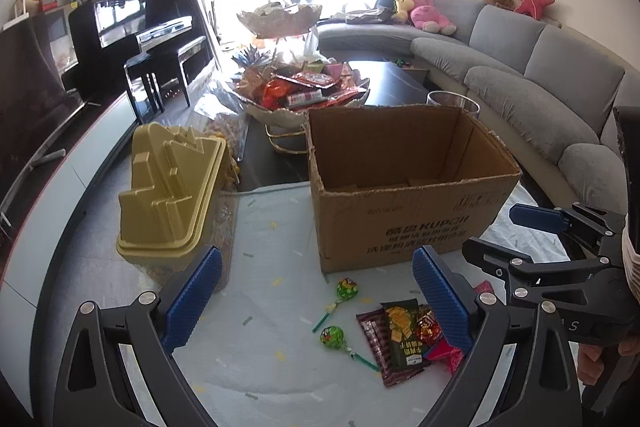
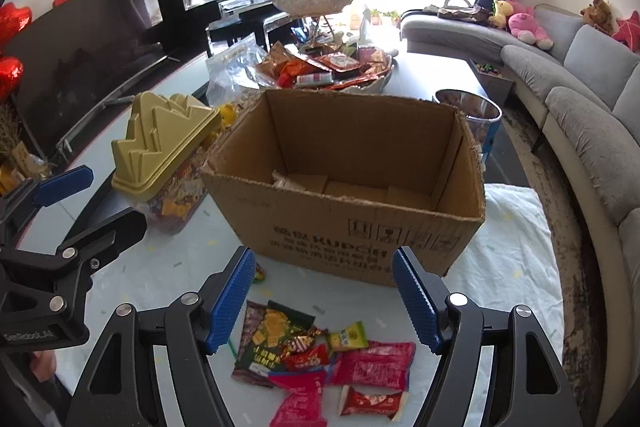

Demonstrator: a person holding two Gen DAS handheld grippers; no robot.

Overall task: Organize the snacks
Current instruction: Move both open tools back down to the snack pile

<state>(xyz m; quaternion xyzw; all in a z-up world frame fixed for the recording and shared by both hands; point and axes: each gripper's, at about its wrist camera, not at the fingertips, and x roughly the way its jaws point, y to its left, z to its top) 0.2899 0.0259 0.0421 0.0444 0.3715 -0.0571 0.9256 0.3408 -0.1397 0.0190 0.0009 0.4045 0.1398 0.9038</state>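
An open cardboard box (image 1: 400, 211) (image 2: 352, 227) stands on a white cloth. In front of it lies a pile of snack packets: a green-black cracker packet (image 1: 402, 335) (image 2: 272, 335), red packets (image 2: 372, 363), a foil candy (image 1: 428, 327). Two green lollipops (image 1: 346, 289) (image 1: 334, 337) lie left of the pile. My left gripper (image 1: 316, 303) is open and empty above the lollipops. My right gripper (image 2: 324, 297) is open and empty above the pile; it also shows in the left wrist view (image 1: 504, 231).
A jar with a gold stepped lid (image 1: 172, 195) (image 2: 168, 143) stands left of the box. Behind it a tiered white dish (image 1: 304, 91) (image 2: 328, 67) holds many snacks. A metal bin (image 2: 472, 111) and a grey sofa (image 1: 540, 87) are on the right.
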